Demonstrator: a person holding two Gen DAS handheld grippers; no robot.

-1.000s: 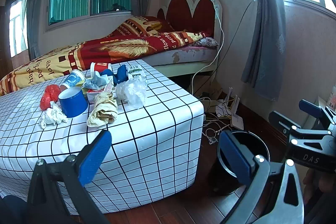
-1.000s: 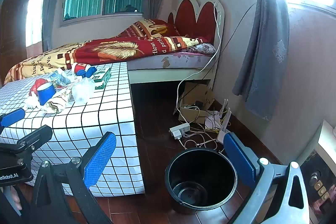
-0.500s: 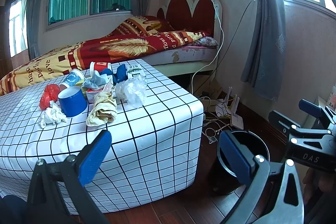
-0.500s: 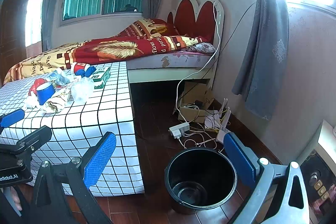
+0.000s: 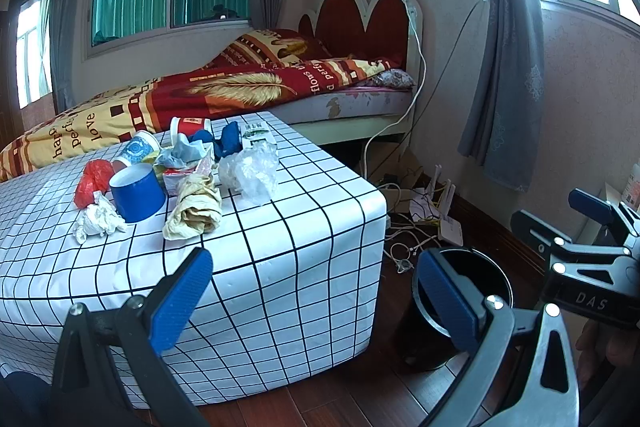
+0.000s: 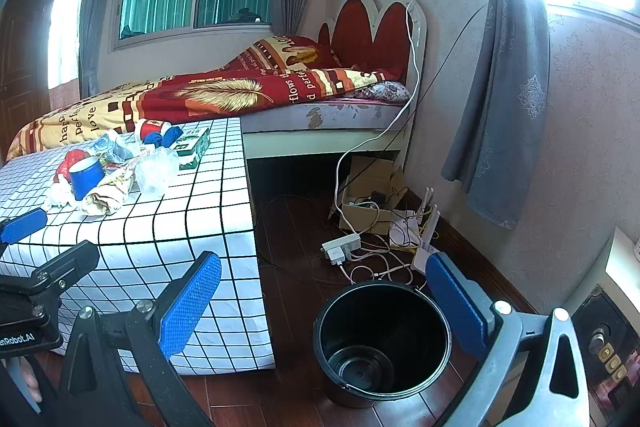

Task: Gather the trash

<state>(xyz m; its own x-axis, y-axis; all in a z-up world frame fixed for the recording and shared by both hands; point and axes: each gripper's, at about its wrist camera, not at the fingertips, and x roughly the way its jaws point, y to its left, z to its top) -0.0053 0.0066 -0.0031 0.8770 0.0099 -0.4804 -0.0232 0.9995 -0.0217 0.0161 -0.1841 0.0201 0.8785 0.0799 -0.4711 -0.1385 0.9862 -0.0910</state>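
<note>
Plainly nothing has been collected yet: the heap of trash lies on the bench, which is draped in a white cloth with a black grid, and the round black plastic bin on the wooden floor beside it looks empty. Both the left tongs and the right tongs are spread wide and carry nothing, the left short of the bench's near edge, the right above the bin.

My guess at the risks: the crumpled clear plastic bag and the crumpled white tissue are soft and light, so a shallow pinch may slip off, or snag the cloth and drag the pile. The upturned blue paper cup is touching the tissue and could roll if nudged. A drop released off-centre would land among the loose white cables by the bin.

Readable writing: "DAS" on the right tongs' body in the left view, "nRobot.AI" on the left tongs' body in the right view, and "perfect", "love" and "flows" on the red and yellow bedspread.
</note>
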